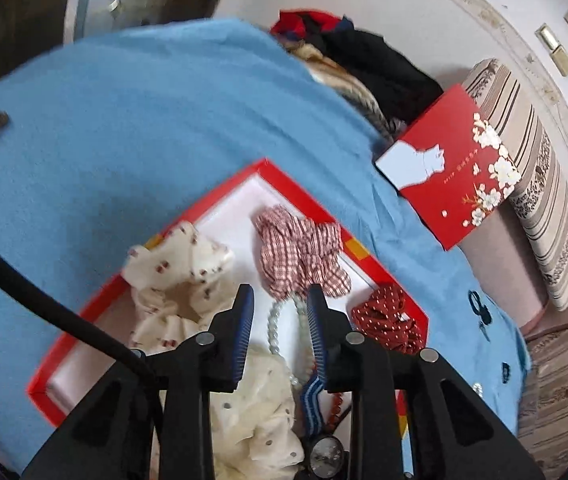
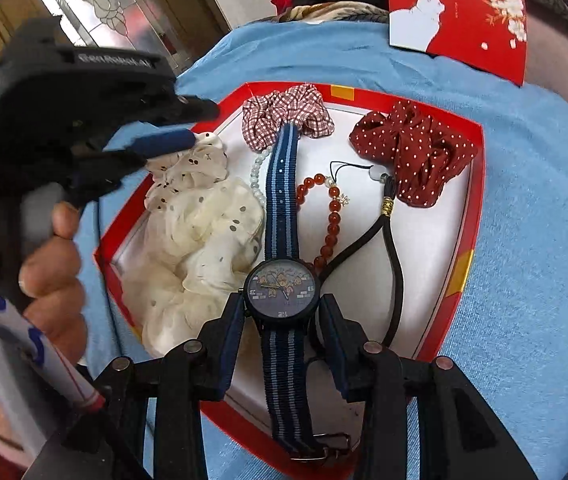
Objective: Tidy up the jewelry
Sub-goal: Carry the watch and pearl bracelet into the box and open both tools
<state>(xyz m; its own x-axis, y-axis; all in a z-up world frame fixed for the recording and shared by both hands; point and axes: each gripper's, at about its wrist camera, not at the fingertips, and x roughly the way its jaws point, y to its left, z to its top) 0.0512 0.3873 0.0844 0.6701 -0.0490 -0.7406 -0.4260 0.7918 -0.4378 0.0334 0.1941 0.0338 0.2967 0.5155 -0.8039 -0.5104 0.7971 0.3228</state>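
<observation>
A red-rimmed box [image 2: 478,184] with a white floor lies on a blue cloth. In it are a blue striped watch [image 2: 282,292], an amber bead bracelet [image 2: 330,224], a pale bead string [image 2: 258,176], a black hair tie [image 2: 394,248], cream scrunchies [image 2: 200,236], a checked scrunchie [image 2: 284,114] and a red dotted scrunchie [image 2: 416,148]. My right gripper [image 2: 282,300] is open, its fingers on either side of the watch face. My left gripper [image 1: 280,296] is open above the pale bead string [image 1: 274,320], over the box [image 1: 220,190]; it also shows in the right view [image 2: 188,124].
The box lid [image 1: 450,168], red with a white cat and flowers, lies at the cloth's far right edge. A pile of dark and red clothes [image 1: 368,56] sits behind it. A striped cushion [image 1: 540,184] is at the right. A small dark item [image 1: 478,308] lies on the cloth.
</observation>
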